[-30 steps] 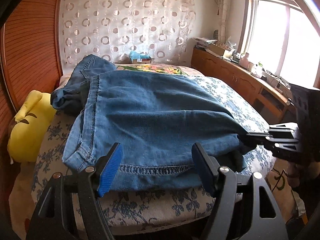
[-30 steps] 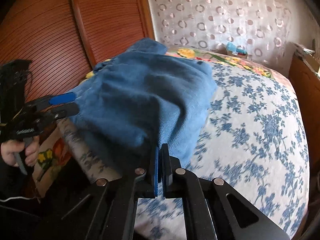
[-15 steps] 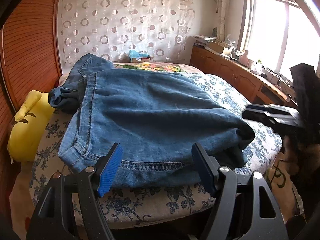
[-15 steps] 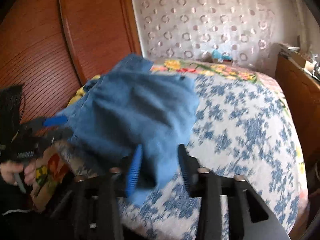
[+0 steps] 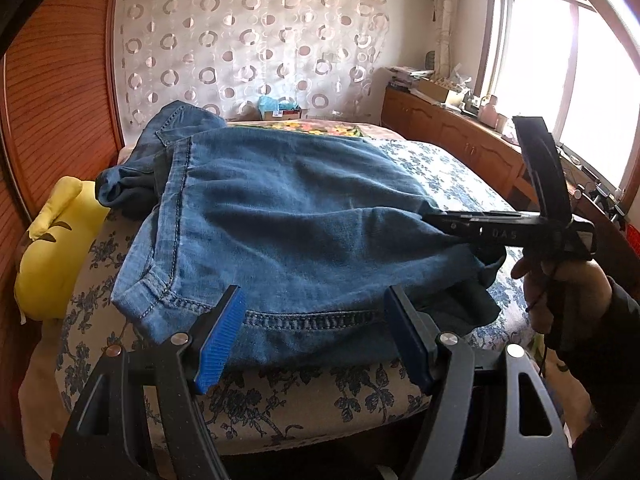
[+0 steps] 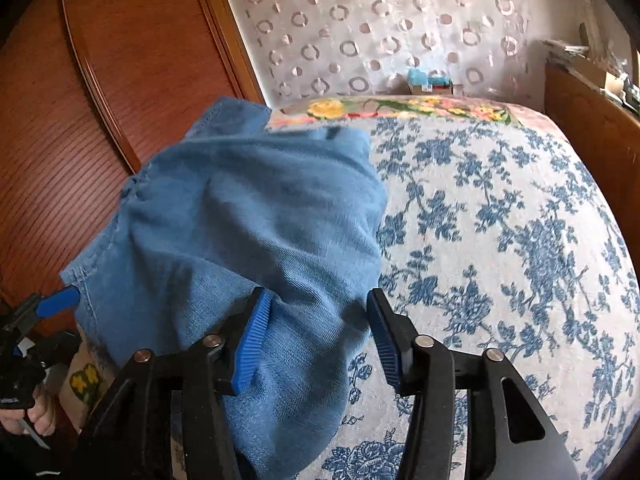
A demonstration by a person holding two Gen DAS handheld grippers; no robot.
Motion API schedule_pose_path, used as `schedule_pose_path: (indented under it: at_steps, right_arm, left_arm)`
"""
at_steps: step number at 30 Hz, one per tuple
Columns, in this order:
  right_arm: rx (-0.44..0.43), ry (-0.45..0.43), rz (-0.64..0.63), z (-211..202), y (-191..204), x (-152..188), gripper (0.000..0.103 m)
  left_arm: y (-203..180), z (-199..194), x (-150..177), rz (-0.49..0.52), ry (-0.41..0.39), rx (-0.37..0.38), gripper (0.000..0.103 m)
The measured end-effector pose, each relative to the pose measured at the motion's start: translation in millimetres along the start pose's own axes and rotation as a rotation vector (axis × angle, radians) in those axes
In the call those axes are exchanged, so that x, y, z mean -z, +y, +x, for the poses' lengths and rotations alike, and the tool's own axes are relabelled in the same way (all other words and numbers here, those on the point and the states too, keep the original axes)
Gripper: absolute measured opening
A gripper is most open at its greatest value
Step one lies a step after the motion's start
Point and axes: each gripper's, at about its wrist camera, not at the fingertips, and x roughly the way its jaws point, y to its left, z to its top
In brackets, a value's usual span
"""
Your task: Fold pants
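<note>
The folded pants (image 5: 296,216) lie on the bed (image 6: 500,240), at its near edge. The left gripper (image 5: 316,340) and right gripper (image 6: 316,340) both hang with fingers spread, gripping nothing, over the pants' near edge.

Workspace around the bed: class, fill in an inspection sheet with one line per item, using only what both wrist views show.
Surface: bed with blue floral cover.
Job's things: jeans, folded, lying at the near edge.
Clutter: yellow plush beside the bed; small box at the far end.
Grippers: left gripper open at the hem; right gripper open over the fold.
Cables: thin cord at the right hand.
Surroundings: patterned curtain, window, wooden cabinet.
</note>
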Motion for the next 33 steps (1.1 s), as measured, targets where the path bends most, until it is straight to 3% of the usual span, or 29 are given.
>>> schedule_pose_path:
  at_steps: [6,11,15,17,21,28,33]
  right_arm:
    - [-0.056,0.064,-0.014,12,9,-3,0.055]
    - [-0.051,0.061,-0.046,18,17,-4,0.054]
    - [-0.058,0.005,-0.089,8,19,-3,0.021]
    - [-0.065,-0.079,-0.103,-7,20,-4,0.017]
    - [-0.053,-0.158,-0.098,-35,8,-14,0.016]
    - [0.094,-0.192,-0.079,-85,-43,-13,0.015]
    - [0.224,-0.165,-0.030,-123,-98,11,0.015]
  left_arm:
    - [-2,4,2,-0.002,0.008,0.001,0.072]
    - [-2,7,2,-0.002,0.013,-0.001,0.072]
    - [-3,11,0,-0.001,0.012,-0.001,0.072]
    - [-5,14,-3,0.010,0.009,-0.004,0.072]
    - [-9,18,-17,0.020,-0.003,0.002,0.072]
    - [-42,22,-42,0.059,-0.042,0.066,0.072]
    - [-75,31,-53,0.096,-0.044,0.116,0.072]
